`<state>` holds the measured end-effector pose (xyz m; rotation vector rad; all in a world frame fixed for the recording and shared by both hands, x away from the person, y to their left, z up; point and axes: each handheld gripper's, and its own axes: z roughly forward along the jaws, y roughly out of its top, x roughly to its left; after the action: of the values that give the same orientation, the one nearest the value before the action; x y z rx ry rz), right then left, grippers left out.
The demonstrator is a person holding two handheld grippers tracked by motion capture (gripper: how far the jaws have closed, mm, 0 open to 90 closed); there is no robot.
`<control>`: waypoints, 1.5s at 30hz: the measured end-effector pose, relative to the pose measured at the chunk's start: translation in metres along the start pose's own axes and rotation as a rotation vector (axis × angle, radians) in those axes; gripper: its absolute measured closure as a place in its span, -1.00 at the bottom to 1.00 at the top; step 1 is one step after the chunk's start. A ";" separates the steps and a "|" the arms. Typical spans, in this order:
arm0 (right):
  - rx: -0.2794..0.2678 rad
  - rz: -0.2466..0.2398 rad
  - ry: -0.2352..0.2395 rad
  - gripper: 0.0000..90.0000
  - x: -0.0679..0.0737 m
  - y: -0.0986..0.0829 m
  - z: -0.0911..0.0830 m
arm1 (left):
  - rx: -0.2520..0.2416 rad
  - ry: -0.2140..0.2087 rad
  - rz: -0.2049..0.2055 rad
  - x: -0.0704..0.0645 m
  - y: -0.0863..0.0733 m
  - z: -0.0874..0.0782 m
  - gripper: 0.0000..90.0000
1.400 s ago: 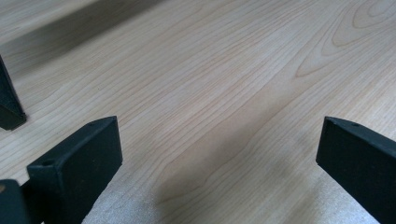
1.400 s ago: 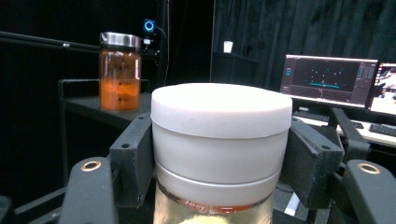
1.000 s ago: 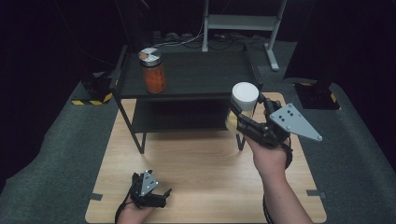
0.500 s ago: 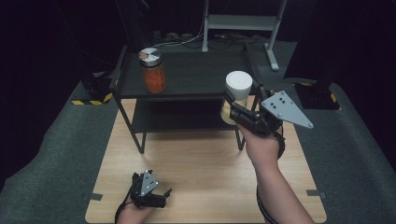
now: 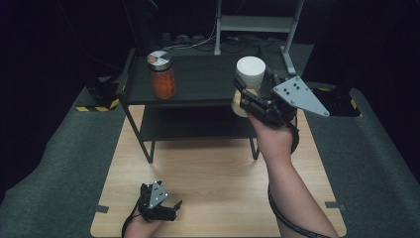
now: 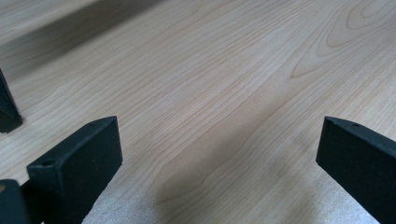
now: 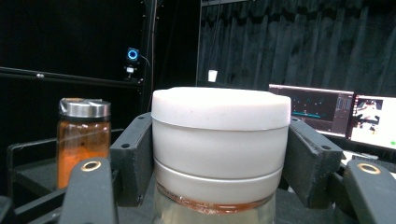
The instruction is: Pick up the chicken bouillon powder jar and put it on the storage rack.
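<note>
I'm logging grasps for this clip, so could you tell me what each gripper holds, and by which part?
The right gripper clamps the white-lidded jar by the sides of its lid. The left gripper is open, holding nothing.

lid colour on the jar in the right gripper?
White lid, clearest in the right gripper view.

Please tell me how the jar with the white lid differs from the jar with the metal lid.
The white-lidded jar has a broad, thick white lid; the metal-lidded jar has a shiny silver lid. The white-lidded jar is gripped between the jaws of the right tool at the right end of the shelf; the metal-lidded jar stands free at the shelf's left end, full of orange contents. Both are upright and closed.
</note>
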<state>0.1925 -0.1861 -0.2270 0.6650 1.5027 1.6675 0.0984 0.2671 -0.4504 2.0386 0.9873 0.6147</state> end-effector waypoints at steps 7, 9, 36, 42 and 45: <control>-0.010 -0.007 -0.011 -0.25 0.000 0.005 0.011 | -0.001 -0.001 0.001 0.000 0.000 0.000 -0.99; -0.011 -0.007 -0.014 -0.25 0.000 0.005 0.013 | -0.002 -0.001 0.002 0.000 0.000 0.000 -0.99; 0.003 0.018 -0.060 -0.25 -0.008 -0.009 0.052 | -0.005 -0.007 -0.001 0.002 -0.002 -0.002 -0.99; 0.002 0.041 -0.063 -0.25 -0.012 -0.013 0.056 | -0.008 -0.008 -0.004 0.002 -0.002 -0.002 -0.99; -0.001 0.056 -0.060 -0.25 -0.015 -0.014 0.057 | -0.008 -0.008 -0.003 0.003 -0.002 -0.002 -0.99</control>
<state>0.2493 -0.1655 -0.2293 0.7560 1.4532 1.6748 0.0974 0.2710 -0.4507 2.0313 0.9814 0.6070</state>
